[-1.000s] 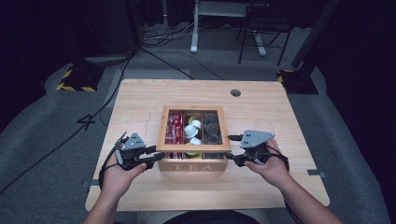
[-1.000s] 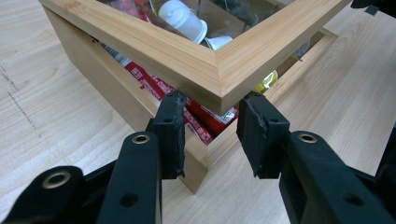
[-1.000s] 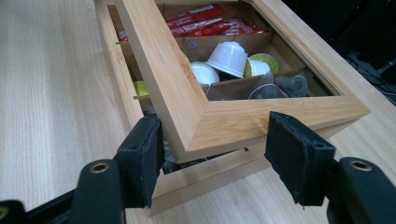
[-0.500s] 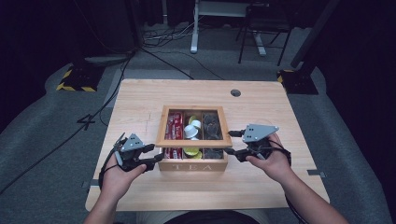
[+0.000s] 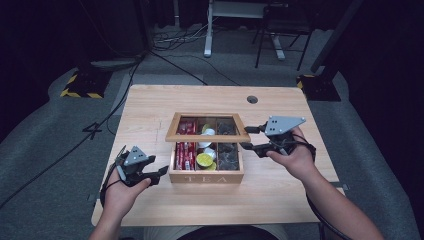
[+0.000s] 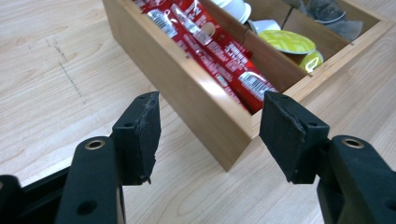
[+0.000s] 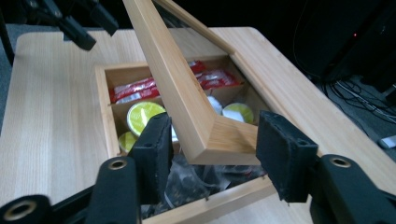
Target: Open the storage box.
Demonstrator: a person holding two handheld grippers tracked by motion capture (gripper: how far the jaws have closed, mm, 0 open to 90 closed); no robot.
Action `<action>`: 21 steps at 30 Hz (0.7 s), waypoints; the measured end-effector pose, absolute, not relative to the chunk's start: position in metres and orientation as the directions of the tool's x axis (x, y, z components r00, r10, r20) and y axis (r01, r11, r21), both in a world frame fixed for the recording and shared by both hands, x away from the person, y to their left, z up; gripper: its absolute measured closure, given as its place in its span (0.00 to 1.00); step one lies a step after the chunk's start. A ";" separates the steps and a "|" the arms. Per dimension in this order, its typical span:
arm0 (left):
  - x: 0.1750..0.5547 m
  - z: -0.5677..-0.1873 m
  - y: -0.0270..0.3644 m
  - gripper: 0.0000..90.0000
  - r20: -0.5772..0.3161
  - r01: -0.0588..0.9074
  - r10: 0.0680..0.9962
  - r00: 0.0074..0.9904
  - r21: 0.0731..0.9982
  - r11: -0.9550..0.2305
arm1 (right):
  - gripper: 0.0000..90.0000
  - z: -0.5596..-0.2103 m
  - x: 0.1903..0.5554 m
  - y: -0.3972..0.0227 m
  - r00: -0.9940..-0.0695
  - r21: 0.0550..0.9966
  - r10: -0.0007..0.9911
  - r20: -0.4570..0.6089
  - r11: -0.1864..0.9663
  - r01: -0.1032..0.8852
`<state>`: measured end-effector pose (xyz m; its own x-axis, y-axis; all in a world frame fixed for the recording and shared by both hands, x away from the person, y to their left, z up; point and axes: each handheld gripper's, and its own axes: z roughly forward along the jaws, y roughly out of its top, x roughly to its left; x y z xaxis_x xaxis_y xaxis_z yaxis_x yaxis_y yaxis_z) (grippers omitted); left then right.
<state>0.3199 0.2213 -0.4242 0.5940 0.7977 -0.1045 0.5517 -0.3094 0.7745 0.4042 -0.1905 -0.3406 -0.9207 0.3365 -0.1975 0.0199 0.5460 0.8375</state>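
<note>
A wooden tea box stands mid-table, holding red sachets, a yellow-green capsule, white capsules and dark tea bags. Its glass-paned lid is tilted up, hinged at the far side. My right gripper is open at the lid's right front corner, which lies between its jaws. Beside the box's left front corner, my left gripper is open and holds nothing.
A cable hole is set in the table's far side. Bare tabletop spreads to the left of and behind the box. On the floor beyond stand a chair, a desk leg and cables.
The right gripper has risen and the lid has swung up with it from nearly closed. The left gripper has drawn back slightly from the box's left side.
</note>
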 end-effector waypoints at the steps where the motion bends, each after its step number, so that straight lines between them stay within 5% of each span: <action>1: 0.320 -0.425 0.223 0.43 -0.098 0.552 0.800 0.591 0.773 -0.313 | 0.55 -0.338 0.406 -0.190 -0.921 0.841 0.337 -0.197 0.541 0.019; 21: 0.322 -0.461 0.250 0.43 -0.104 0.602 0.862 0.497 0.757 -0.256 | 0.67 -0.295 0.444 -0.186 -0.901 0.865 0.385 -0.199 0.501 0.023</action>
